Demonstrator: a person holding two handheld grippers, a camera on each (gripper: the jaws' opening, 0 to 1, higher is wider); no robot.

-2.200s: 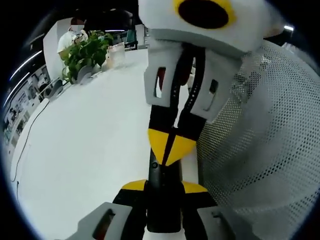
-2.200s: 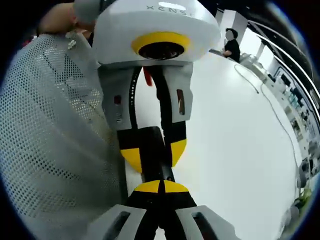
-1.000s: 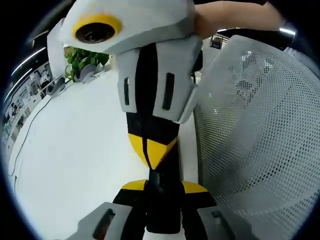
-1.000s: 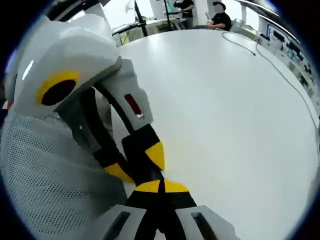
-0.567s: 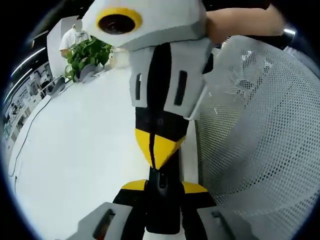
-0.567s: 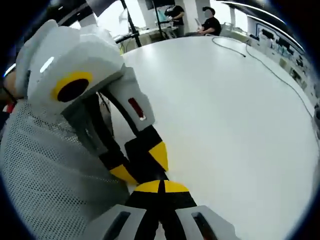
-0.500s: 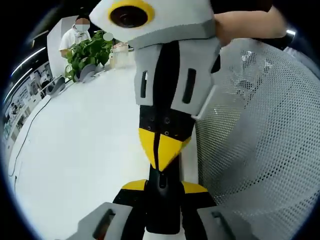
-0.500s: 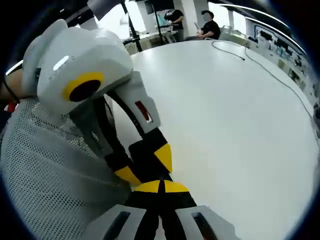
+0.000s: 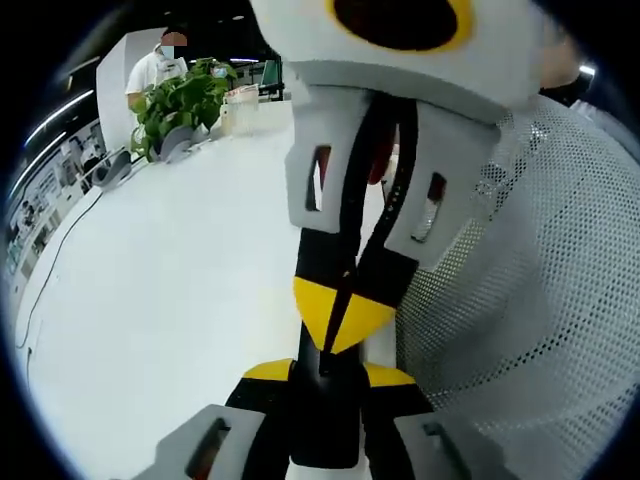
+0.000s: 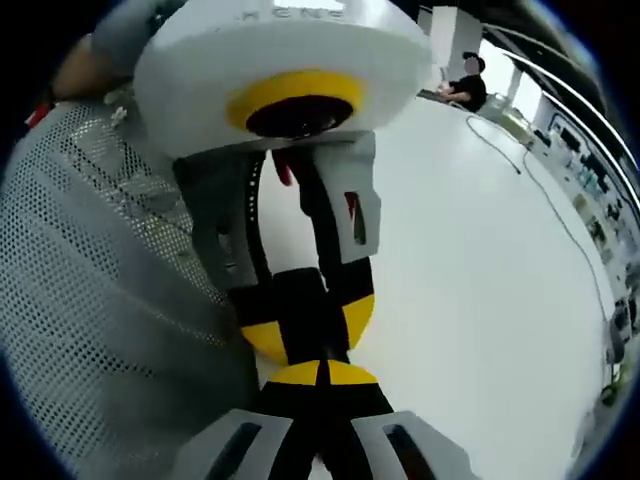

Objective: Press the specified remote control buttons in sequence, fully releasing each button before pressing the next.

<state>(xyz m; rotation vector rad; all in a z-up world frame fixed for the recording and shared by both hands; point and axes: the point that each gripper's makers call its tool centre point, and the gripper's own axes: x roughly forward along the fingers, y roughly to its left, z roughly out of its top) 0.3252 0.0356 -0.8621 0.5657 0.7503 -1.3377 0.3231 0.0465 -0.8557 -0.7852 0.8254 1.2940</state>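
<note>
My left gripper (image 9: 326, 374) is shut on a slim black remote control (image 9: 324, 415), which stands up between its yellow-tipped jaws at the bottom of the left gripper view. The right gripper (image 9: 341, 318) comes down from above, shut, its yellow tips resting on the remote's upper end. In the right gripper view my right gripper (image 10: 320, 376) is shut at the bottom. It meets the left gripper (image 10: 306, 335) head-on, with the remote control (image 10: 311, 338) dark between those jaws. The buttons are hidden.
Both grippers hover over a white table (image 9: 170, 260). A white mesh panel (image 9: 520, 300) stands close beside them, also white mesh (image 10: 90, 280). A potted plant (image 9: 175, 105) and a person (image 9: 160, 65) are at the far edge. A cable (image 10: 545, 200) crosses the table.
The right gripper has swung from a slanted pose to face the left gripper straight on and looms closer. Its tips stay at the remote's end. The left gripper still holds the remote.
</note>
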